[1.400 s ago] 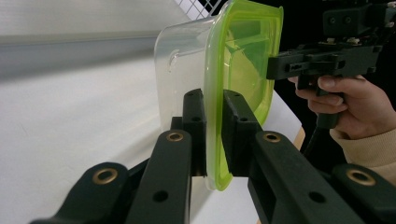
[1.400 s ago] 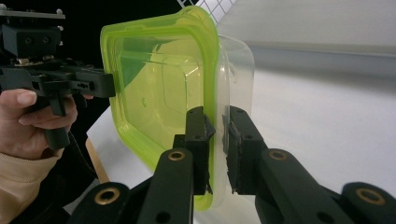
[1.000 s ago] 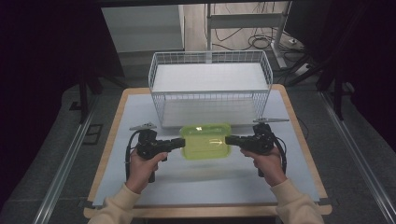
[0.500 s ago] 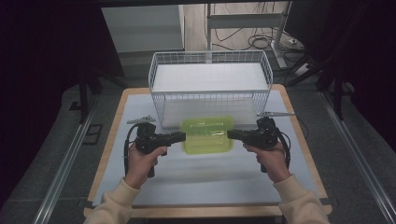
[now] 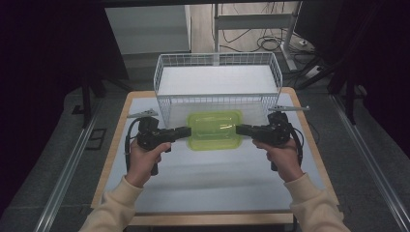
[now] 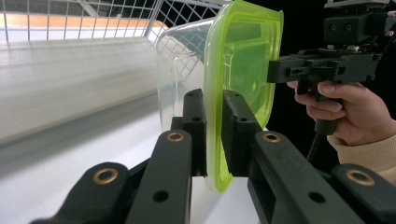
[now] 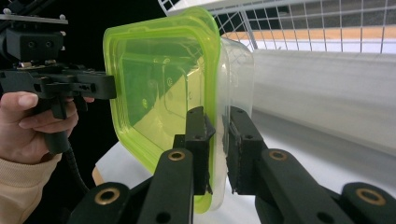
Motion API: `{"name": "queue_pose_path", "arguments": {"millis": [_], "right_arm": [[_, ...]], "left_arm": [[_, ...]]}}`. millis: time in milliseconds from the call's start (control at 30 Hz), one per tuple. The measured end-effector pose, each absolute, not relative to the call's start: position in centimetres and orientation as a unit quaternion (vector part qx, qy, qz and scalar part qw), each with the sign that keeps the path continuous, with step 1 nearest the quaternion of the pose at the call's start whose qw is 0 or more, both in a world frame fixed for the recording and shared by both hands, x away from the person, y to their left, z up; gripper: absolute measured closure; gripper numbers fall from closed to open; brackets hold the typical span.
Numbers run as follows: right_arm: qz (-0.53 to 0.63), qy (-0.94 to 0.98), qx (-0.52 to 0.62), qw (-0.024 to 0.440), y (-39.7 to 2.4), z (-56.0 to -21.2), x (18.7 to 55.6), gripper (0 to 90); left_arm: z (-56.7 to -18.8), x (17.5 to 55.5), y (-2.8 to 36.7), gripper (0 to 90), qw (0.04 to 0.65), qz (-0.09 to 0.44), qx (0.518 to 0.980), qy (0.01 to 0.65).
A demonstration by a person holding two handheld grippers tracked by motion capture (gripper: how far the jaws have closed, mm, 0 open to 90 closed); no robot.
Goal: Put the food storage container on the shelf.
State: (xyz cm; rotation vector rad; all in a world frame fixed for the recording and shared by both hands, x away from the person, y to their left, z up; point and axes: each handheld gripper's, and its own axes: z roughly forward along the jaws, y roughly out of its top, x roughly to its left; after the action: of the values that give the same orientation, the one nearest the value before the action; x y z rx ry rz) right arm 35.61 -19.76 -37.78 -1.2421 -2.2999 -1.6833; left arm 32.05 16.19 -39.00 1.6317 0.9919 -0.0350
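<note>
Container (image 5: 214, 130) between grippers, left gripper (image 5: 186, 132) and right gripper (image 5: 240, 129) pinching opposite rims.

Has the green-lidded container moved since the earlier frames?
Yes. The container now overlaps the wire basket's front wall, farther up the high view than before.

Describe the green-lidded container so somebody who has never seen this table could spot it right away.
Find the white wire basket at the far side of the table. Just in front of it, the container is held between the left gripper and the right gripper, each clamped on one end. Its clear tub and bright lime-green lid are the only colourful thing there.
</note>
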Motion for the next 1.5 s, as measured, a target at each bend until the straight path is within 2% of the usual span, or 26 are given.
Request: {"name": "queue_pose_path", "arguments": {"millis": [567,1500], "right_arm": [[-0.544,-0.735,-0.405,0.003,-20.3,-36.2,36.9,80.2],[-0.547,-0.728,-0.413,-0.021,-20.1,-32.1,40.2,80.3]], "left_arm": [[-38.4,33.9,15.7,81.4,0.592,-0.025,0.687,0.420],[-34.5,38.5,15.8,81.5,0.601,-0.020,0.684,0.413]]}}
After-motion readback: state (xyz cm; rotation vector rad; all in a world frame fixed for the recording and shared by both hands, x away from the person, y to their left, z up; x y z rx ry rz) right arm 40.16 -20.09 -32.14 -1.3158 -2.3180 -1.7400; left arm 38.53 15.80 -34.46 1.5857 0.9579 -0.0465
